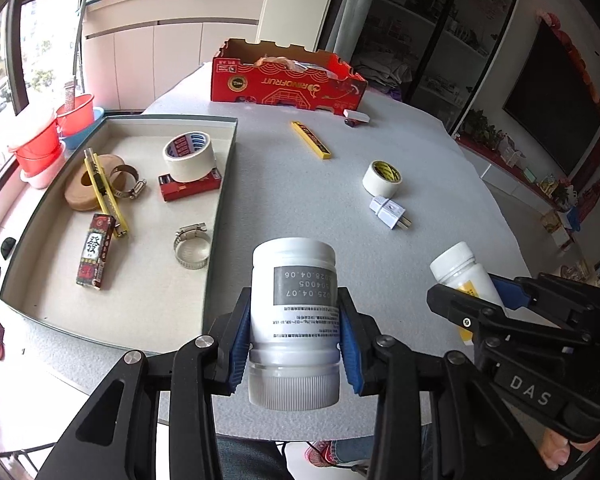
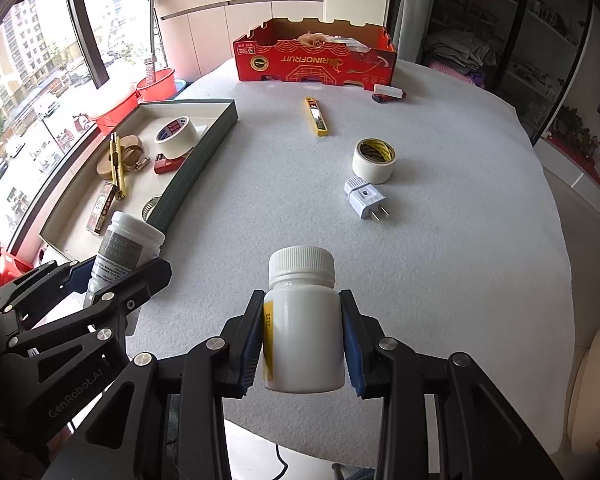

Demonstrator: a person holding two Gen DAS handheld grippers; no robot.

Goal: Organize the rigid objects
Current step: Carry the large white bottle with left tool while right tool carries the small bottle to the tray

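Left wrist view: left gripper (image 1: 296,344) clamps a white jar (image 1: 293,312), cap toward the camera, at lower centre. Right gripper (image 2: 303,344) clamps a white bottle (image 2: 303,328) at lower centre above the table (image 2: 440,240).

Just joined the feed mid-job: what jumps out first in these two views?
Each gripper clamps a white bottle: the left gripper holds a large jar cap toward the camera, the right gripper a smaller pill bottle cap away from it. To the left lies the grey tray of sorted items; a red cardboard box stands at the table's far edge.
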